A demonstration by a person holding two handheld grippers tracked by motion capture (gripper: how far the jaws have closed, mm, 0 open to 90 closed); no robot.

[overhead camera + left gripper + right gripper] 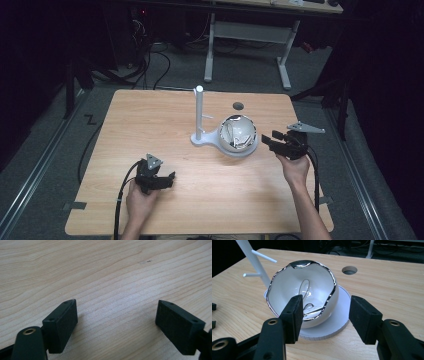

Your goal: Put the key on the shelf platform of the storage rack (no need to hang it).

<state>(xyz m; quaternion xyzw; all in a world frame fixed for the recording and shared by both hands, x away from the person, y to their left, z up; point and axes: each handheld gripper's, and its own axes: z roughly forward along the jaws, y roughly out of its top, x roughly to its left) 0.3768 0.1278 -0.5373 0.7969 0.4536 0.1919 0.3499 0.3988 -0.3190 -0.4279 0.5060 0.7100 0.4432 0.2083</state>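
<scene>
A: Where's the bowl sitting on your feed?

B: White bowl (pixel 238 135) with the shiny wavy rim is on the round base of the white stand (pixel 199 116), mid tabletop (pixel 150 115), a bit right of centre. My right gripper (pixel 268 141) is just beside it, jaws spread wide, holding nothing.

A: And the left?

B: Left gripper (pixel 169 178) is low over bare wood near my edge, well apart from the bowl, jaws wide too.

Both grippers (pixel 167 178) (pixel 266 140) are black, with blocky screw-holed jaws, grey triangular plates and trailing black cables.
</scene>
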